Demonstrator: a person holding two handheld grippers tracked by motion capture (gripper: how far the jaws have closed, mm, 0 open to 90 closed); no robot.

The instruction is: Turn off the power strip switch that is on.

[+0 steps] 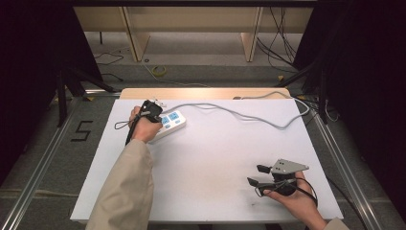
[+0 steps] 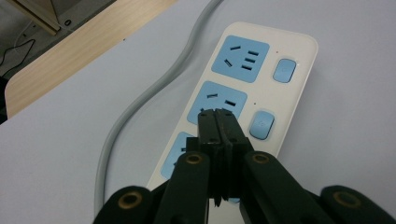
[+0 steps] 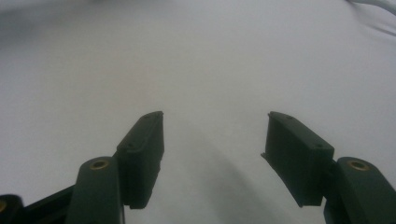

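A white power strip (image 1: 171,124) with blue sockets and blue switch buttons lies at the back left of the white table. Its grey cable (image 1: 249,115) runs off toward the right rear. My left gripper (image 1: 154,109) hangs over the strip with its jaws pressed together and nothing between them. In the left gripper view the closed tips (image 2: 216,116) sit over the middle socket (image 2: 217,101), beside a blue button (image 2: 261,124). My right gripper (image 1: 256,175) rests low at the front right, jaws wide apart over bare table (image 3: 215,140), holding nothing.
The white sheet (image 1: 215,158) covers the table, with a wooden edge (image 1: 201,93) showing at the back. Beyond it lie floor cables and wooden furniture legs. Metal rails run along both sides, and a "5" is marked on the floor at left (image 1: 82,130).
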